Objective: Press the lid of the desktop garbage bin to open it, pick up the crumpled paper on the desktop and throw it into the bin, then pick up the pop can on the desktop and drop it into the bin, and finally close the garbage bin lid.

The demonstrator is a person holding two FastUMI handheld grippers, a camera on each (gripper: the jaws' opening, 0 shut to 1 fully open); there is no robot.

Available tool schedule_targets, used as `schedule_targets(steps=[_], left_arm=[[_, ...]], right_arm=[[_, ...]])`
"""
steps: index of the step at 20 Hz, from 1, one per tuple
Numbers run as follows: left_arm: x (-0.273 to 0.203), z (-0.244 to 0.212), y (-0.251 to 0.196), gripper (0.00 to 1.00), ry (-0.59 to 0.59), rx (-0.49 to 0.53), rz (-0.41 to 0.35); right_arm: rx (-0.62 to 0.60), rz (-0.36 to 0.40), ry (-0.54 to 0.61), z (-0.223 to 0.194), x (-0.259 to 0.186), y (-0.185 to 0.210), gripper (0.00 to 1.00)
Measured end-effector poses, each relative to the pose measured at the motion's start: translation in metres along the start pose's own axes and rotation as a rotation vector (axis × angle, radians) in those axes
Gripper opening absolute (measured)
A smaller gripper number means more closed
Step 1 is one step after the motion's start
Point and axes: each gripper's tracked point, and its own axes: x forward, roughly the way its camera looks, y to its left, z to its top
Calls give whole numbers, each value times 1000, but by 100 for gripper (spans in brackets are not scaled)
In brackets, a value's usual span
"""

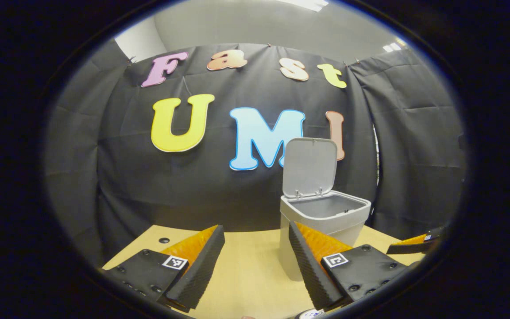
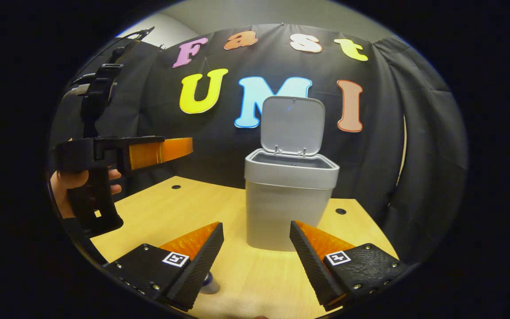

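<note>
The grey desktop bin [image 1: 326, 223] [image 2: 281, 212] stands on the wooden table with its lid [image 1: 310, 166] [image 2: 292, 124] swung upright, so the mouth is uncovered. My left gripper [image 1: 256, 230] is open with nothing between its fingers and hovers left of the bin; in the right gripper view the left gripper [image 2: 184, 148] is level with the bin's rim, held by a hand [image 2: 67, 181]. My right gripper [image 2: 256, 228] is open and empty, low in front of the bin. A small bluish round object, possibly the pop can [image 2: 210, 285], peeks from under one right finger.
The light wooden table [image 1: 246, 270] [image 2: 171, 208] has small dark holes [image 2: 340, 211] near its back corners. Black cloth walls close in behind and beside the bin. A fingertip of the right gripper [image 1: 414, 243] shows at the far right of the left gripper view.
</note>
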Motion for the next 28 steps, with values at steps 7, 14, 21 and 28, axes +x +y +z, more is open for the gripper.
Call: schedule_targets(steps=[7,14,21,28], left_arm=[[-34,-16,14,96,29,-9,29],[-48,-29,32,95,63,-54,71],[-54,-37,38,96,81,-55,77],[-54,-47,45,96,111,-62,81]], right_arm=[[-43,191,119,-31,8,54,97],[-71,270,261,-67,14,75,97],[-70,300,470,-115,27,83,97],[-82,301,580,-139,25,85,97]])
